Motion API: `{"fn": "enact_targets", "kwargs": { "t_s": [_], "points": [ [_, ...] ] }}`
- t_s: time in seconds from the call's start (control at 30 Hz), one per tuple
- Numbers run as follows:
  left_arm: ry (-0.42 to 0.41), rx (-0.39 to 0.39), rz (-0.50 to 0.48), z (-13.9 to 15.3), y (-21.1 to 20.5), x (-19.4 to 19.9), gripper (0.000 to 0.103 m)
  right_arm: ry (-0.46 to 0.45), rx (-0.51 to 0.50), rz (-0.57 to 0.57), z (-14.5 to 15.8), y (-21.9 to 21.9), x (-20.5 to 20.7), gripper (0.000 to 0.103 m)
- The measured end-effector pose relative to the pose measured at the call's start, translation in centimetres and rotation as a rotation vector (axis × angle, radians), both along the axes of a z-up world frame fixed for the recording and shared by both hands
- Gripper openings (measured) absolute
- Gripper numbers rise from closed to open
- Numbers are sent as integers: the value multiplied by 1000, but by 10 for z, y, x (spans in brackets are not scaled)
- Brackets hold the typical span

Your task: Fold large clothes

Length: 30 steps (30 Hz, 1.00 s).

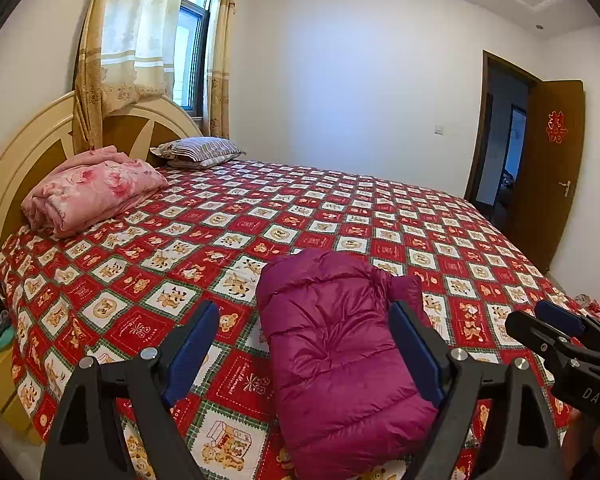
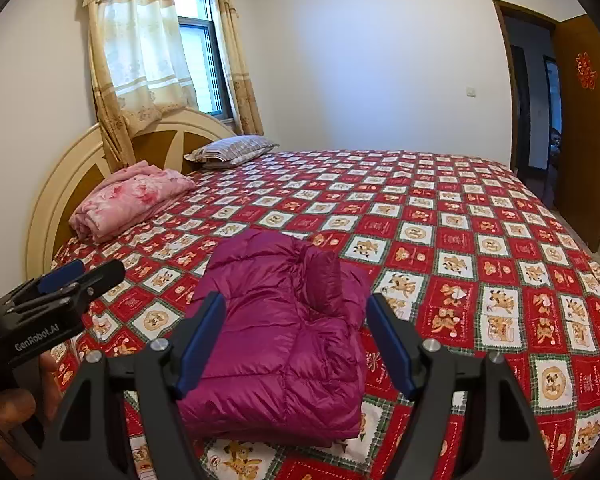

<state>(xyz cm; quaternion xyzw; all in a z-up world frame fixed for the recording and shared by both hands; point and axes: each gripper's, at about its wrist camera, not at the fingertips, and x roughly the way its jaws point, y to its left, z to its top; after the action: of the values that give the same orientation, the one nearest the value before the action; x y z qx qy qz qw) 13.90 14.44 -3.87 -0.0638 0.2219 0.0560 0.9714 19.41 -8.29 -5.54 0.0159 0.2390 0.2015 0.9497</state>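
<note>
Left wrist view shows the left hand-held gripper (image 1: 304, 354) with its two blue fingers spread wide and holding nothing. Just past them lies a purple puffy jacket (image 1: 332, 352), folded into a thick bundle near the front edge of the bed (image 1: 380, 216). At the right side of this view the right hand-held gripper (image 1: 556, 320) pokes in; only its side shows here. The right wrist view shows that one from behind, with its blue fingers also spread wide and empty, and the jacket (image 2: 284, 340) sits just in front of them. At the left of that view the left hand-held gripper (image 2: 76, 276) is seen from the side. The bed has a red and white cover with little bear pictures. Far back by the round headboard (image 1: 32, 148) sit a folded pink blanket (image 1: 92, 192) and a striped pillow (image 1: 200, 150), well apart from the jacket. Yellow curtains (image 1: 140, 40) hang at the window behind the headboard. A brown door (image 1: 548, 176) stands open on the right wall.
</note>
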Motion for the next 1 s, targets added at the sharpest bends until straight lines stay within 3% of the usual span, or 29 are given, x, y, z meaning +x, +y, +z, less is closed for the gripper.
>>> {"fn": "enact_targets", "kwargs": {
  "t_s": [1.0],
  "points": [
    [26,29,-2,-8,6,5,87,8,-1,2,-2,9,-4,76]
  ]
}}
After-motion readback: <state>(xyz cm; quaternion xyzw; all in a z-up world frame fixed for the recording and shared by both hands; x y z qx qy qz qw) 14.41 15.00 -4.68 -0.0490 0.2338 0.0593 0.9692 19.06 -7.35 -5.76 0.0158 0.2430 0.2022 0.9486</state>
